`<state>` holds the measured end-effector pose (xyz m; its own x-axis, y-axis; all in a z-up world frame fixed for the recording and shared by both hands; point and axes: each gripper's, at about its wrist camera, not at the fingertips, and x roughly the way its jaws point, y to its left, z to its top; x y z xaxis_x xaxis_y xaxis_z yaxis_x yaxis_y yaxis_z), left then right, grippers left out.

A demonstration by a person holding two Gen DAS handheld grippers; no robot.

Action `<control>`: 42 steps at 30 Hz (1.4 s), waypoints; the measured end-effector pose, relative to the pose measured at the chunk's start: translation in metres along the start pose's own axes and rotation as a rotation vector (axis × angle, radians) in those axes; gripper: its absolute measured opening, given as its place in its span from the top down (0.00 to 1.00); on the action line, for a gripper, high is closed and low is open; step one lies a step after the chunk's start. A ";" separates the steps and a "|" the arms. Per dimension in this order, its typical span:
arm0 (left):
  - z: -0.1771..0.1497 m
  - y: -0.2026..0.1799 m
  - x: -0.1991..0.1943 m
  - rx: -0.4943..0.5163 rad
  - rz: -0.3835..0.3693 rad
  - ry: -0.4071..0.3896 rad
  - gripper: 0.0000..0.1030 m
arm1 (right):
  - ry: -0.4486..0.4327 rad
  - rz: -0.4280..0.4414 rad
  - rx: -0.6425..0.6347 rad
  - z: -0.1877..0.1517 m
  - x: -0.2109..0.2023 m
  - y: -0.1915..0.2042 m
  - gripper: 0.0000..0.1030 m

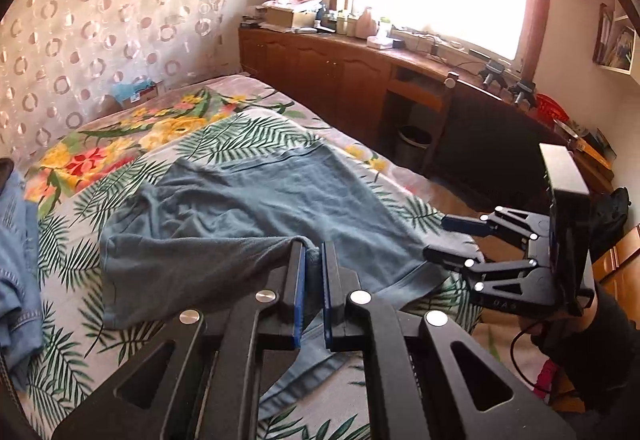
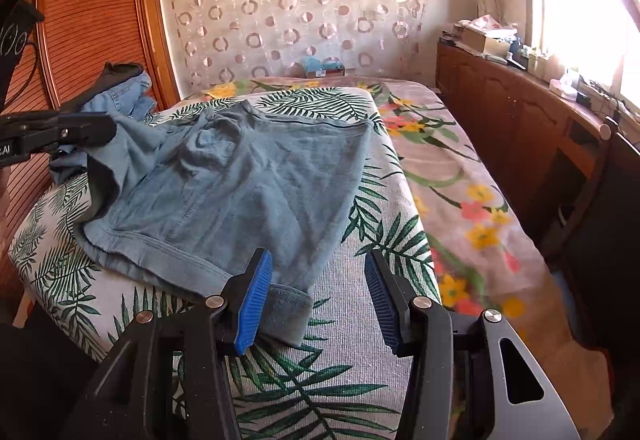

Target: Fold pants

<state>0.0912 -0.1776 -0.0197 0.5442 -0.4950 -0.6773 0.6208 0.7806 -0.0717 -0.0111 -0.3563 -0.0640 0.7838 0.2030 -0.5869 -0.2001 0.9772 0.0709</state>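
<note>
A pair of blue-grey pants lies spread on the palm-leaf bedspread. My left gripper is shut on a fold of the pants' edge and holds it lifted off the bed. In the right wrist view the left gripper comes in from the left with the cloth of the pants draped from it. My right gripper stands open low over the bed; a cuffed hem corner lies between its jaws by the left pad, unpressed. The right gripper also shows at the bed's right edge.
A heap of denim clothes sits at the bed's far left corner, by a wooden wardrobe. A long wooden cabinet with clutter runs under the window. A chair and a bin stand beside the bed.
</note>
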 end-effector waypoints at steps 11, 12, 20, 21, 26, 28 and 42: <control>0.003 0.003 0.010 -0.037 0.043 0.021 0.85 | -0.014 0.023 -0.017 0.000 -0.002 0.008 0.51; 0.002 0.006 0.010 -0.048 0.045 0.026 0.82 | -0.014 0.024 -0.017 0.000 -0.001 0.009 0.51; -0.012 0.022 -0.010 -0.082 0.078 -0.004 0.50 | -0.006 0.045 -0.044 0.006 0.007 0.024 0.51; -0.015 0.024 -0.012 -0.080 0.088 -0.007 0.44 | -0.005 0.049 -0.048 0.006 0.008 0.026 0.51; -0.031 0.041 -0.018 -0.114 0.120 -0.024 0.22 | 0.003 0.078 -0.047 0.009 0.019 0.035 0.51; -0.039 0.048 -0.018 -0.129 0.139 -0.020 0.22 | 0.006 0.095 -0.040 0.010 0.025 0.039 0.51; -0.082 0.067 -0.008 -0.164 0.197 0.042 0.22 | 0.101 0.185 0.002 0.025 0.064 0.038 0.85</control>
<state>0.0822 -0.0900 -0.0790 0.6191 -0.3139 -0.7198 0.4041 0.9133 -0.0507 0.0462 -0.3050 -0.0789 0.6712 0.3718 -0.6413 -0.3340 0.9240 0.1861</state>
